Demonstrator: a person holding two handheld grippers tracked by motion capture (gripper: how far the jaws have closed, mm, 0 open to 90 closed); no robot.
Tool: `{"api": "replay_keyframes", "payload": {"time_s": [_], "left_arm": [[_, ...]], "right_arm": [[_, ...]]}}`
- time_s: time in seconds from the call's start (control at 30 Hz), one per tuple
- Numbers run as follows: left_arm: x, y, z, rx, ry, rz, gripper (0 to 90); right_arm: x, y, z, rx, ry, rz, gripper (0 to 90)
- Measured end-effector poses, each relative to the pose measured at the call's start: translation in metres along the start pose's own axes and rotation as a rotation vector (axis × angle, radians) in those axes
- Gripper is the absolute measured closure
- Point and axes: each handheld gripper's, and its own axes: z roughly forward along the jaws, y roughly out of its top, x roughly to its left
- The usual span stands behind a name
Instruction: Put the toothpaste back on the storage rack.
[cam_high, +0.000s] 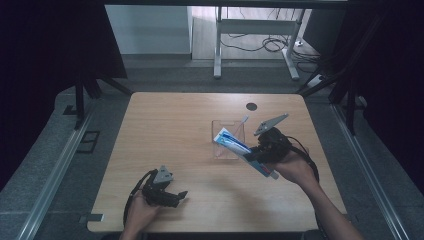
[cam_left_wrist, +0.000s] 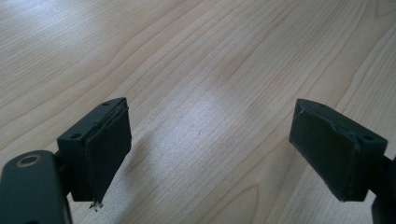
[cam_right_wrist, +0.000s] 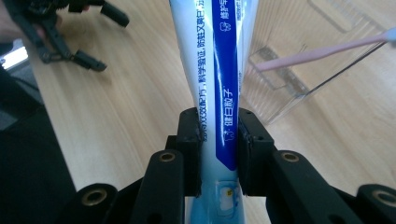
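Note:
My right gripper (cam_high: 261, 152) (cam_right_wrist: 219, 135) is shut on a white and blue toothpaste tube (cam_high: 235, 143) (cam_right_wrist: 219, 60), lifted off the table with its far end over a clear plastic box (cam_high: 227, 142) (cam_right_wrist: 299, 88). A pink toothbrush (cam_high: 241, 123) (cam_right_wrist: 322, 51) leans inside that box. My left gripper (cam_high: 176, 198) (cam_left_wrist: 210, 154) rests low over the table's near left part, jaws wide apart with nothing between them. The same left gripper (cam_right_wrist: 74, 28) shows at the top left of the right gripper view.
The wooden table (cam_high: 175, 130) has a dark round hole (cam_high: 251, 106) near its far edge. Beyond the table stand white desk legs (cam_high: 217, 45) with cables on the floor. Dark curtains hang at both sides.

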Motion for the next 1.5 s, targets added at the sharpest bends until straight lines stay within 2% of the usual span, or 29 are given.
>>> {"api": "replay_keyframes", "payload": {"time_s": [0.3, 0.67, 0.9, 1.2, 1.5], "left_arm": [[0.0, 0.0, 0.001, 0.002, -0.007, 0.001, 13.1], [-0.001, 0.0, 0.002, 0.014, -0.006, 0.009, 13.1], [-0.002, 0.0, 0.003, 0.021, -0.004, 0.012, 13.1], [-0.001, 0.0, 0.003, 0.019, -0.005, 0.014, 13.1], [-0.002, 0.0, 0.003, 0.019, -0.01, 0.012, 13.1]], "right_arm": [[-0.012, 0.006, 0.005, -0.042, -0.019, 0.042, 73.9], [-0.022, 0.024, 0.009, -0.086, -0.052, 0.046, 74.0], [-0.029, 0.034, 0.017, -0.114, -0.048, 0.068, 74.0], [-0.038, 0.043, 0.026, -0.14, -0.066, 0.093, 74.0], [-0.044, 0.053, 0.032, -0.174, -0.065, 0.101, 74.0]]}}
